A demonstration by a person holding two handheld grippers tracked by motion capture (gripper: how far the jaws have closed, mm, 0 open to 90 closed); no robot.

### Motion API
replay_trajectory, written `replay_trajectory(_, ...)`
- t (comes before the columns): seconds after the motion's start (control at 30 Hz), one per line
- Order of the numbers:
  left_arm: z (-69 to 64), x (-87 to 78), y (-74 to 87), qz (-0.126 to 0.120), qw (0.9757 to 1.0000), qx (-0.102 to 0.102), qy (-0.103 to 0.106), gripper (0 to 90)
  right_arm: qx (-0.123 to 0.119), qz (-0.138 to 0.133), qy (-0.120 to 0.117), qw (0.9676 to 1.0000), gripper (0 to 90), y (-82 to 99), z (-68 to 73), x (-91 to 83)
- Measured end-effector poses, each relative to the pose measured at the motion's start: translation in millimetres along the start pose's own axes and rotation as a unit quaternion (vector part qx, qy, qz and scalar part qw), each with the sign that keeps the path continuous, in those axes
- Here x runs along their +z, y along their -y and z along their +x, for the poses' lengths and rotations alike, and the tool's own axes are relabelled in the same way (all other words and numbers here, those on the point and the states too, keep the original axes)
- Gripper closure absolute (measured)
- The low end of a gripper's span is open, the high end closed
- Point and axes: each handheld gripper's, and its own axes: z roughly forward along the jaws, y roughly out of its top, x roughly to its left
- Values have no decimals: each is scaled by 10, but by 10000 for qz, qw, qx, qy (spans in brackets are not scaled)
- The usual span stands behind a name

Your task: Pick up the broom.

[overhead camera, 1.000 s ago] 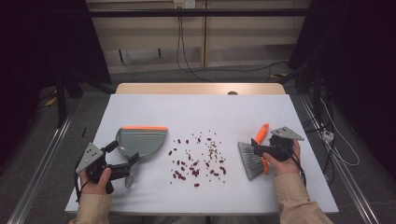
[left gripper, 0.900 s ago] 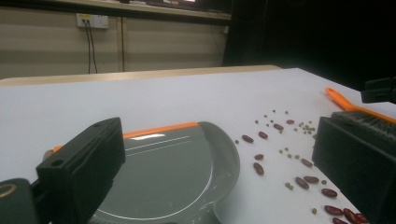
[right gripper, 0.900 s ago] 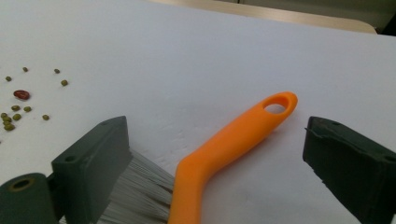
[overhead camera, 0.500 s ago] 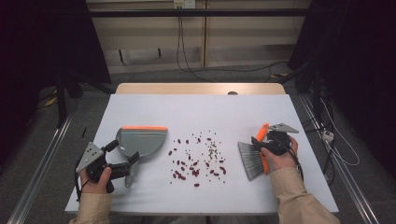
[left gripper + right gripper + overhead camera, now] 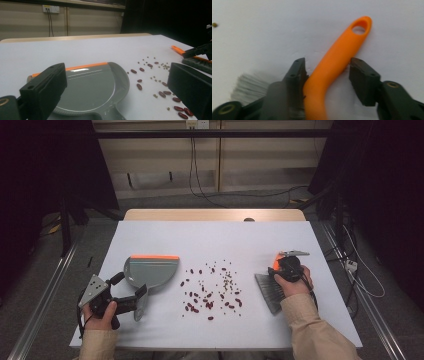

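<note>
Nearest the person, the left gripper [image 5: 127, 304] rests low at the tabletop's [image 5: 210, 237] front left corner, its jaws spread wide and holding nothing; in the left gripper view they frame the grey dustpan [image 5: 90, 87] without touching it, and the pan's stub handle lies just ahead of them. The pan lies flat with its orange lip [image 5: 147, 257] on the far side. To its right, a loose scatter of red beans [image 5: 207, 304] and small pale seeds [image 5: 227, 282] lies across the middle of the tabletop, well apart from both tools. On the right, the right gripper [image 5: 282, 270] is over the brush [image 5: 270, 290], whose grey bristles point back toward the person and whose orange handle [image 5: 337, 62] runs away from them. The right gripper view shows that handle between the jaws, which have just been closing: one jaw is against it, the other still a little clear, so the grasp is not yet made. The step in hand looks like picking up the two tools, brush first. The next move calls for the right jaws to finish clamping the handle squarely, since its curve could let it twist, and for the left jaws to slide onto the pan's handle and close, so the beans can be swept toward the orange lip.
</note>
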Motion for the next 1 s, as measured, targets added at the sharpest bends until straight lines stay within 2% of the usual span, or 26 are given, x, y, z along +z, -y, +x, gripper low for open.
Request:
replay_trajectory(0.03, 0, 0, 0, 0, 10000, 0, 0, 24, 0, 0, 0, 10000, 530, 0, 0, 0)
replay_trajectory(0.07, -10, -6, 0, 4, 10000, 3, 7, 25, -85, 62, -144, 9998, 597, -18, 26, -5)
replay_trajectory(0.1, -10, -6, 0, 4, 10000, 3, 7, 24, -85, 62, -144, 9998, 597, -18, 26, -5)
replay_trajectory(0.13, -15, -7, 1, 1, 10000, -12, 6, 24, -160, 118, -238, 9995, 651, -35, 51, -6)
replay_trajectory(0.2, -21, -9, 3, 12, 10000, 3, 24, 24, -171, 167, -436, 9988, 686, -51, 45, 0)
replay_trajectory(0.3, -25, -16, 3, -8, 10000, -9, 29, 25, -249, 210, -478, 9983, 668, -60, 48, -1)
replay_trajectory(0.43, -23, -27, 3, -9, 10000, -7, 25, 24, -367, 368, -556, 9971, 597, -71, 62, -40)
replay_trajectory(0.5, -21, -34, 2, -8, 10000, 0, 18, 24, -588, 442, -508, 9960, 608, -61, 47, -59)
replay_trajectory(0.53, -20, -38, 3, -7, 10000, -1, 13, 24, -584, 475, -516, 9958, 647, -62, 38, -68)
replay_trajectory(0.67, -22, -43, 6, 4, 10000, 10, 14, 24, -617, 569, -656, 9943, 679, -77, 15, -55)
replay_trajectory(0.8, -19, -53, -1, -29, 10000, -18, -28, 24, -509, 692, -688, 9939, 682, -104, 3, -32)
replay_trajectory(0.83, -21, -56, -10, -33, 10000, 2, -24, 24, -407, 875, -870, 9915, 682, -145, -42, -14)
replay_trajectory(0.9, -25, -57, -14, -44, 10000, 4, -12, 24, -443, 927, -910, 9905, 683, -163, -53, -1)
replay_trajectory(1.0, -27, -52, -27, -57, 10000, 33, 4, 24, -431, 872, -931, 9909, 683, -147, -58, -1)
